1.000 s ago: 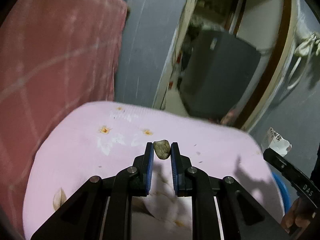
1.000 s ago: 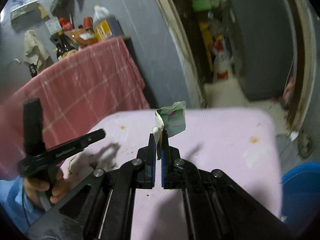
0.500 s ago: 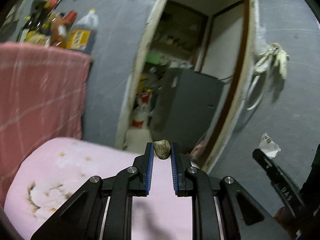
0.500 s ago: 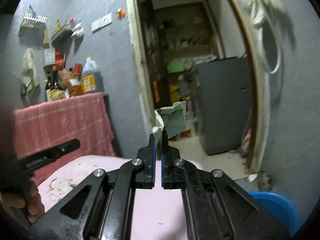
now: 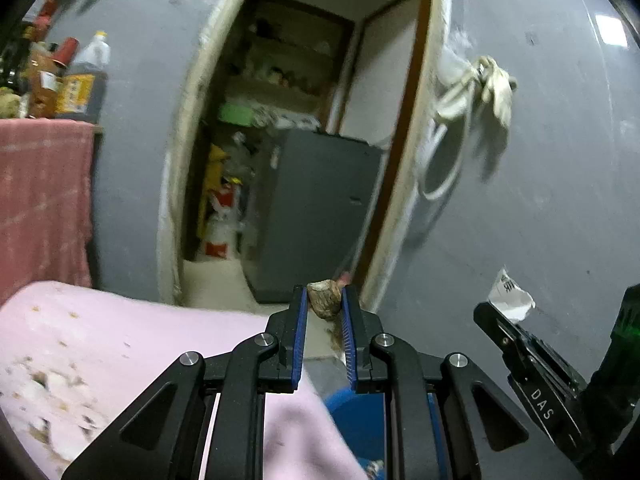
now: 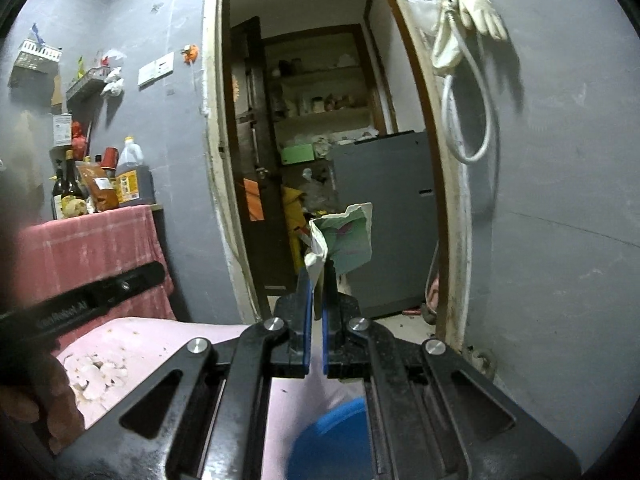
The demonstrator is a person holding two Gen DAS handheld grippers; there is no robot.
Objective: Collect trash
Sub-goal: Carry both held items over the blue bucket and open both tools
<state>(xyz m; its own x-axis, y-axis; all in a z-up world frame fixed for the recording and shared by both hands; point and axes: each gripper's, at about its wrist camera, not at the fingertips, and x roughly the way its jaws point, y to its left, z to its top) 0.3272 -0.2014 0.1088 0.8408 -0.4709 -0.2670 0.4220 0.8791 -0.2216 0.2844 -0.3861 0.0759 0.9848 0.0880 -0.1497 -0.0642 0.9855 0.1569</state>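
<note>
Small brown-beige lumpy scrap (image 5: 325, 298) pinched at tips of left gripper (image 5: 324, 300), raised over pink table edge (image 5: 120, 344). Crumpled white-green paper wrapper (image 6: 344, 240) clamped between narrow-set fingers of right gripper (image 6: 316, 276). Round blue plastic bin (image 6: 332, 440) below both grippers, partly hidden, possibly holding debris. Grey wall, open doorway beyond.

A pink-covered table (image 5: 132, 344) fills the lower left of the left wrist view, its cloth stained and strewn with pale scraps (image 5: 52, 396) at the far left. In the right wrist view, white crumbs (image 6: 98, 372) lie heaped at lower left.
</note>
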